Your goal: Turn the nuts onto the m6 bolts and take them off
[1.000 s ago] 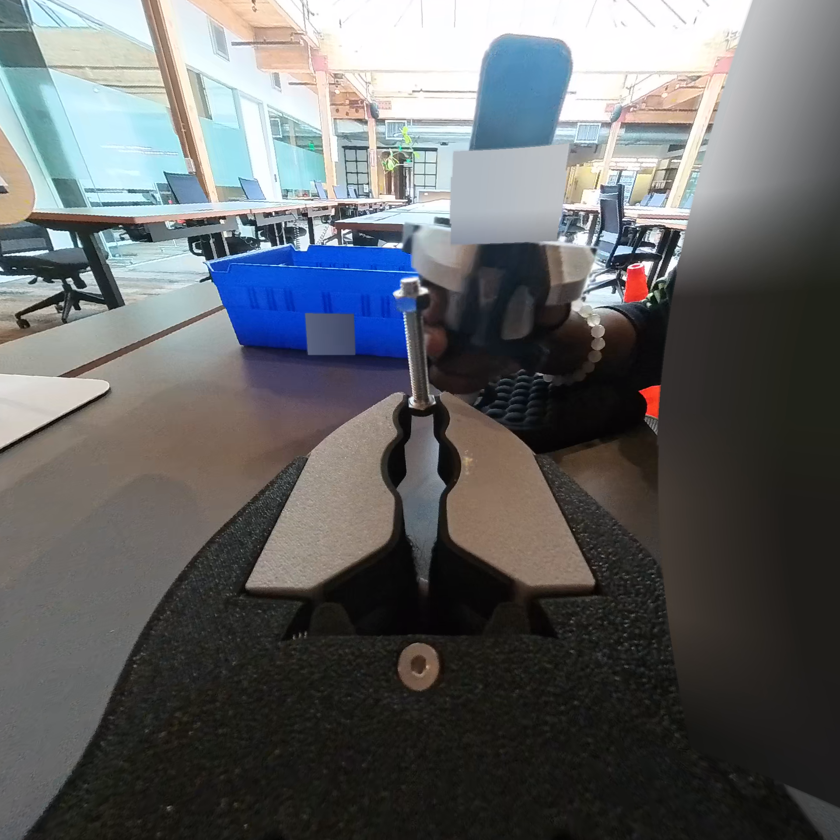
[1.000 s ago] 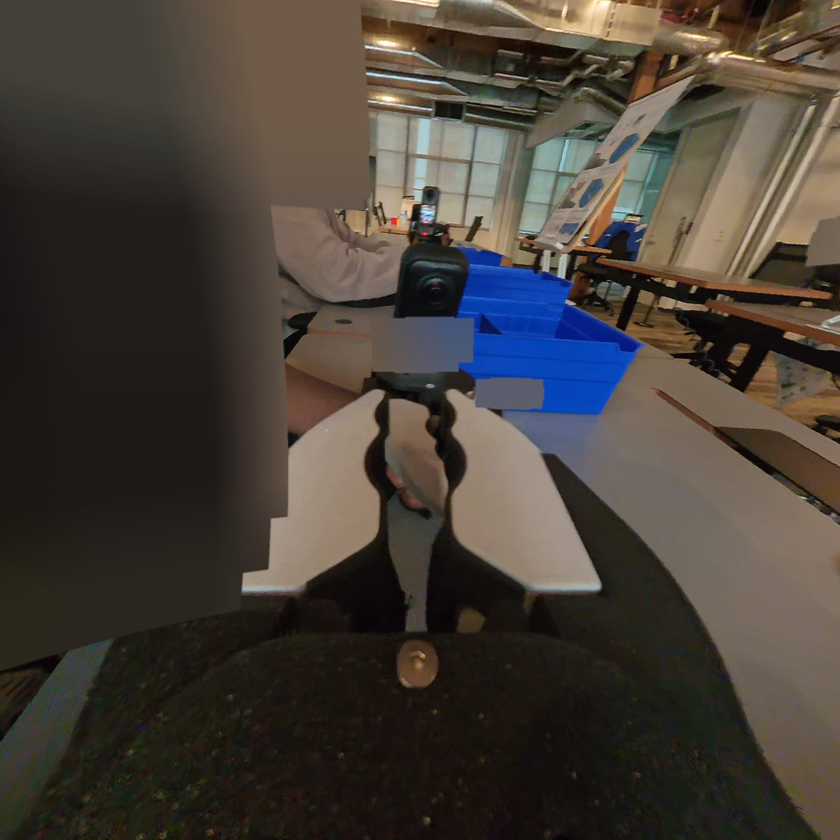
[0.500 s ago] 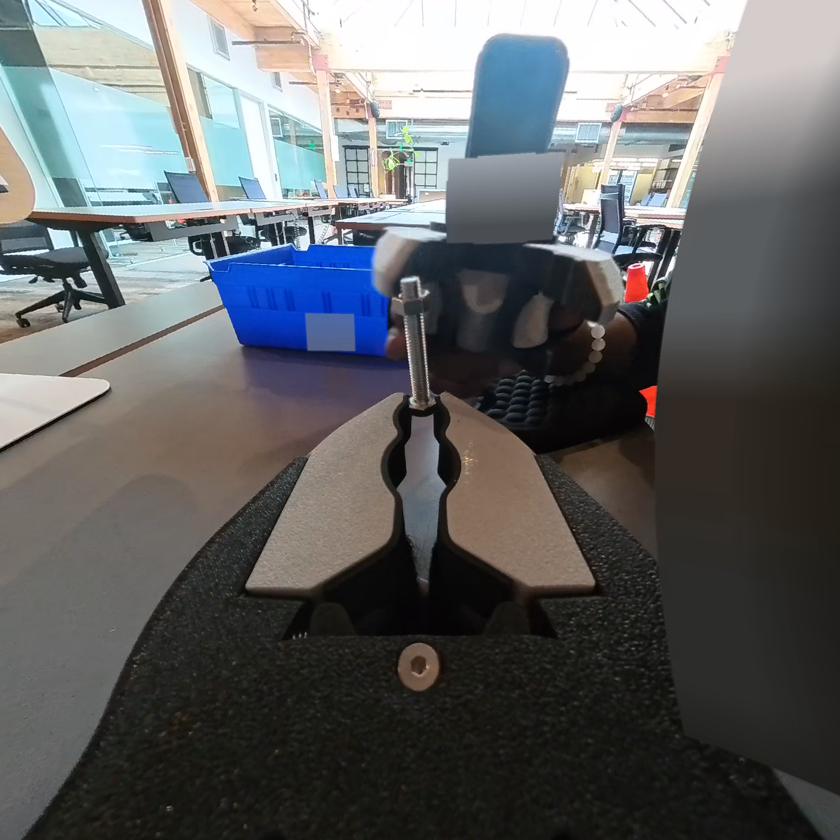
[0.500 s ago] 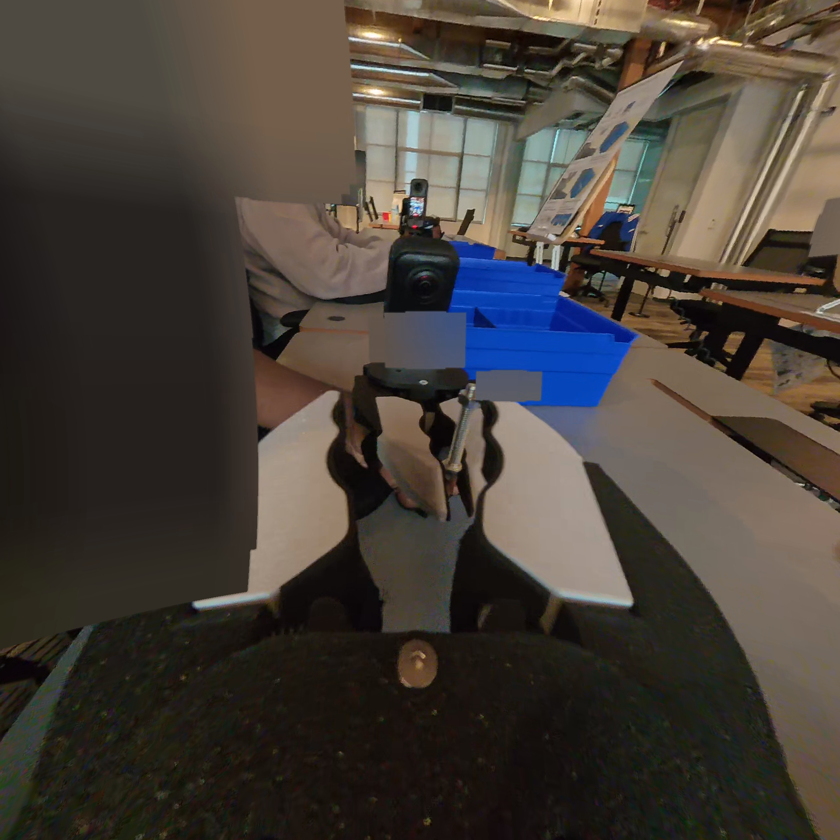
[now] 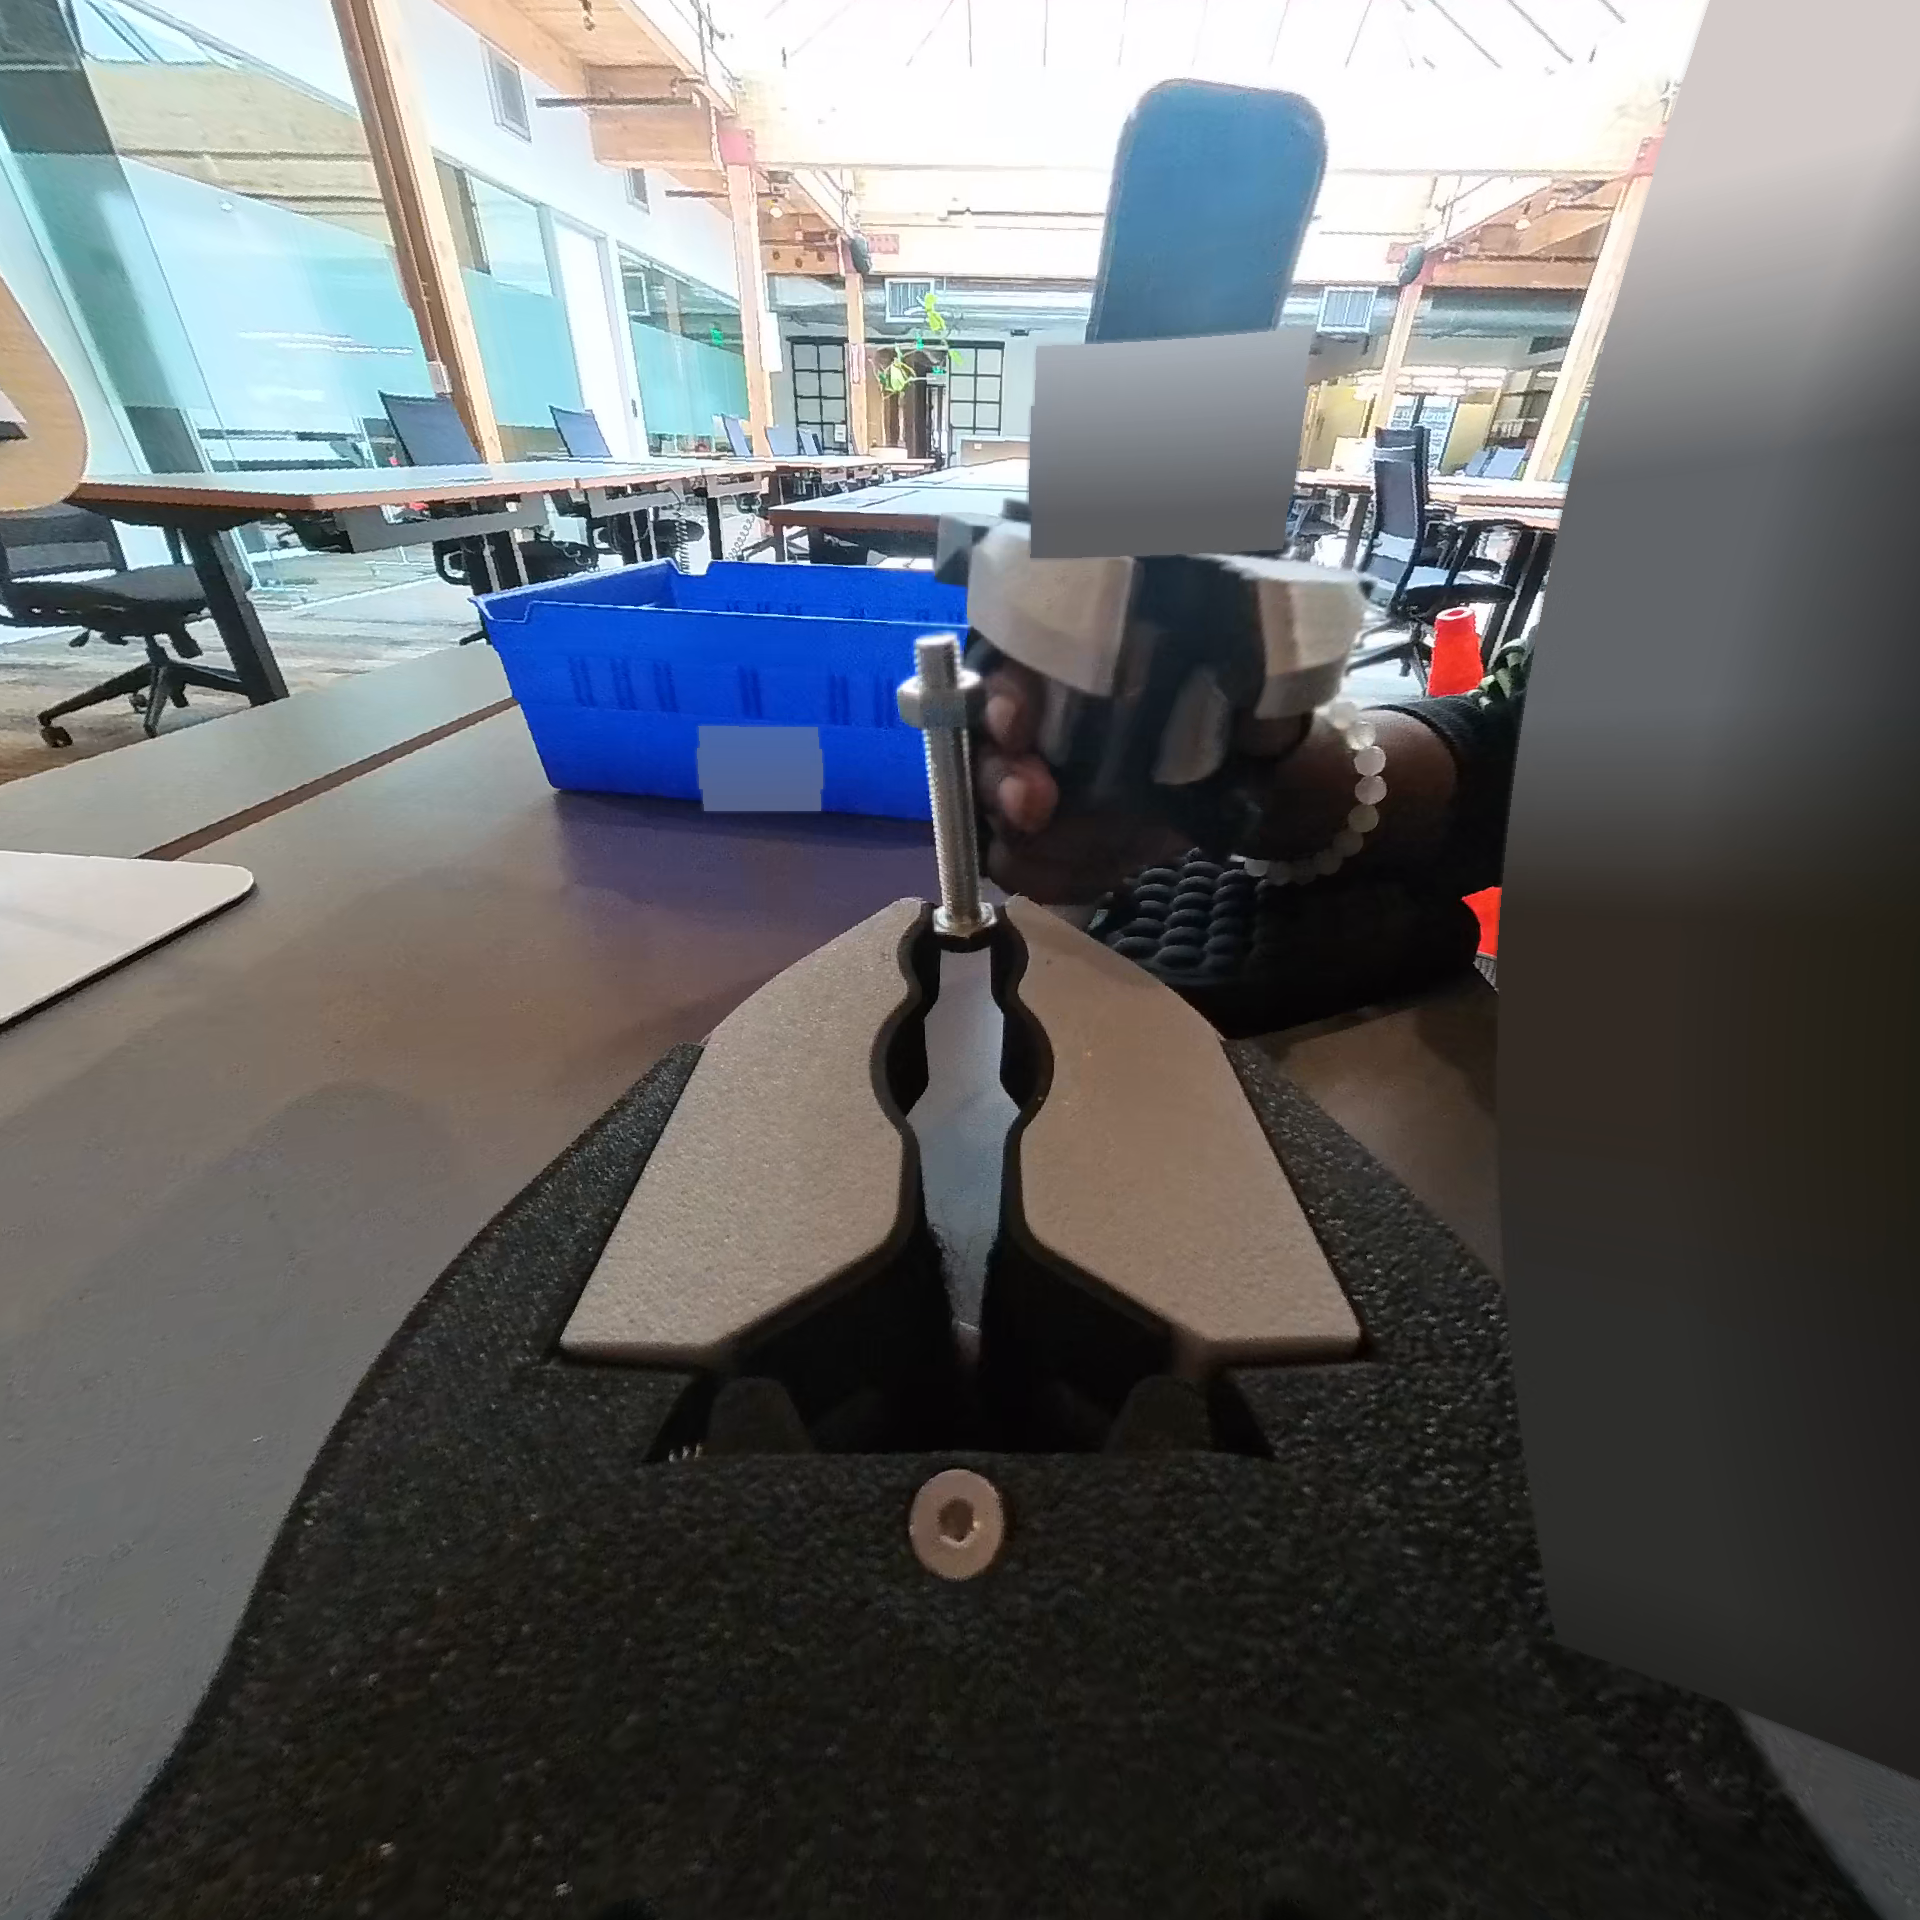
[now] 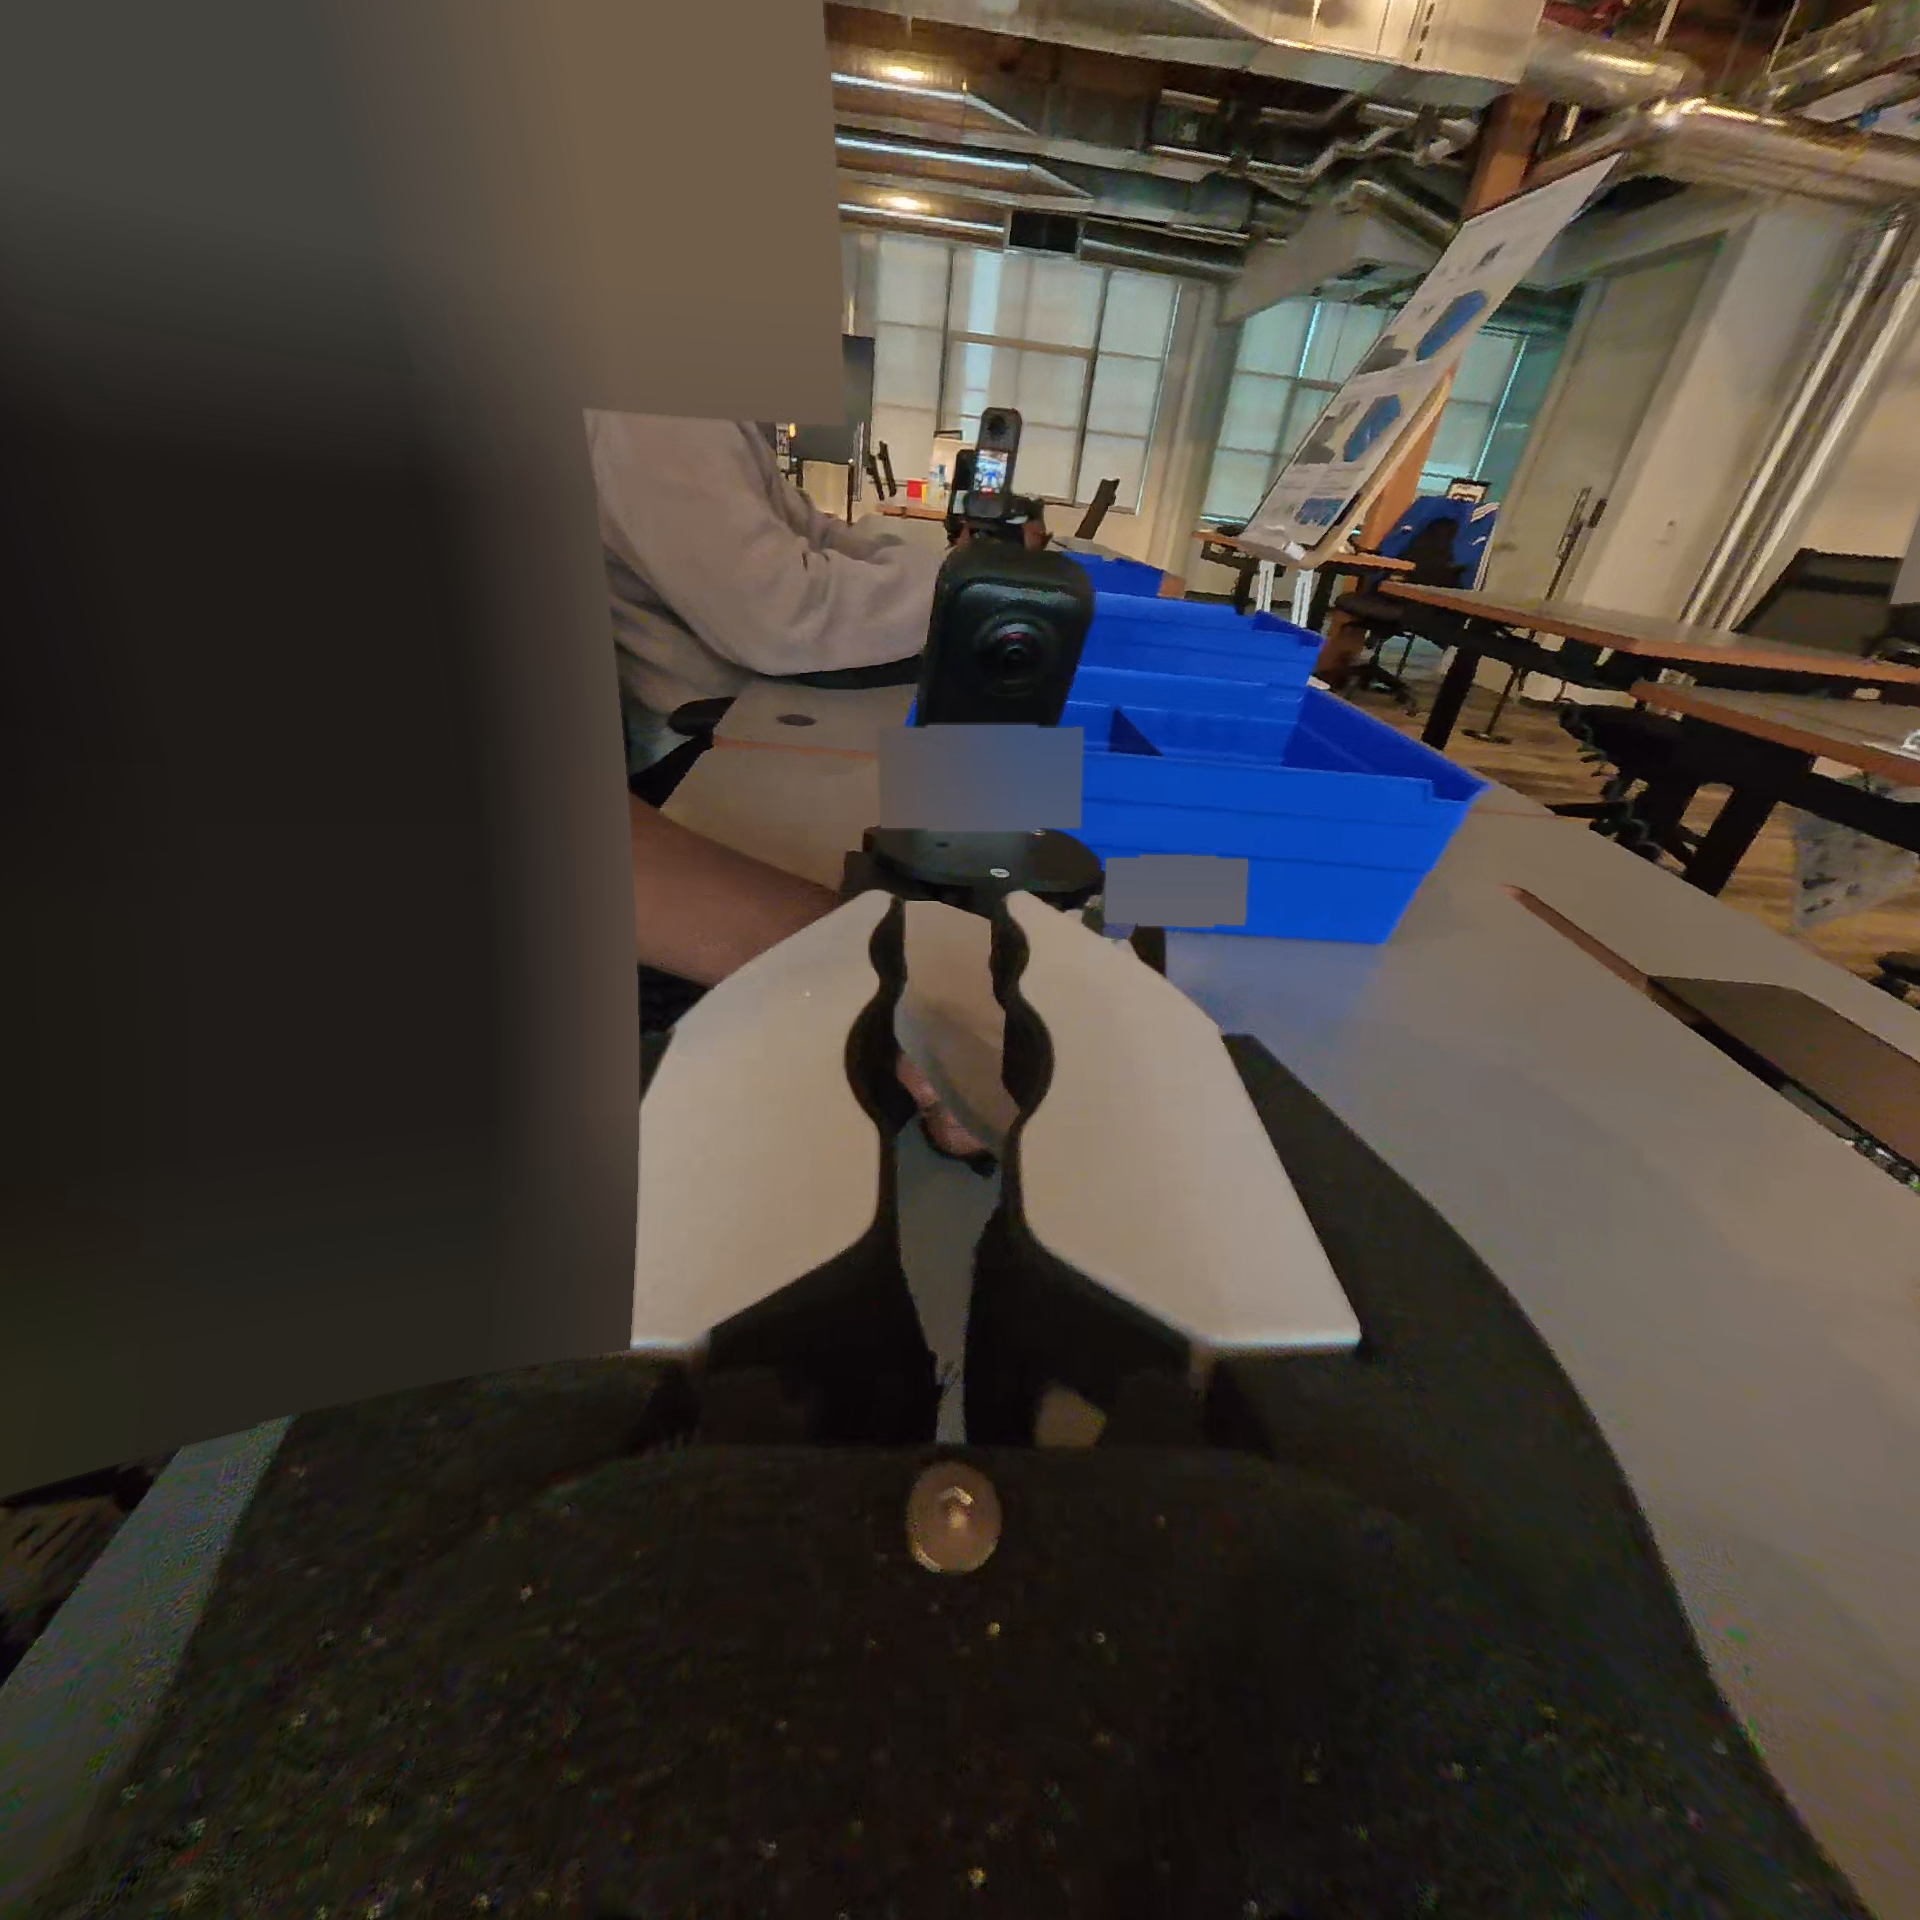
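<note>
Long silver threaded steel bolt (image 5: 954, 800) is held upright by hexagonal head between left gripper (image 5: 961, 920) fingertips. Small silver hexagonal nut (image 5: 937, 698) is seated near top of thread. Right gripper (image 6: 948, 914): narrow gap is seen between fingers, grip cannot be told. Metal is judged stiff, light, slippery; nut is best taken by flats.

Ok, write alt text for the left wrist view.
A hand-held gripper clamps the head of an upright bolt above a dark table; a nut sits near the bolt's top. Behind it are the other hand-held gripper, held in a hand, and a blue bin.
</note>
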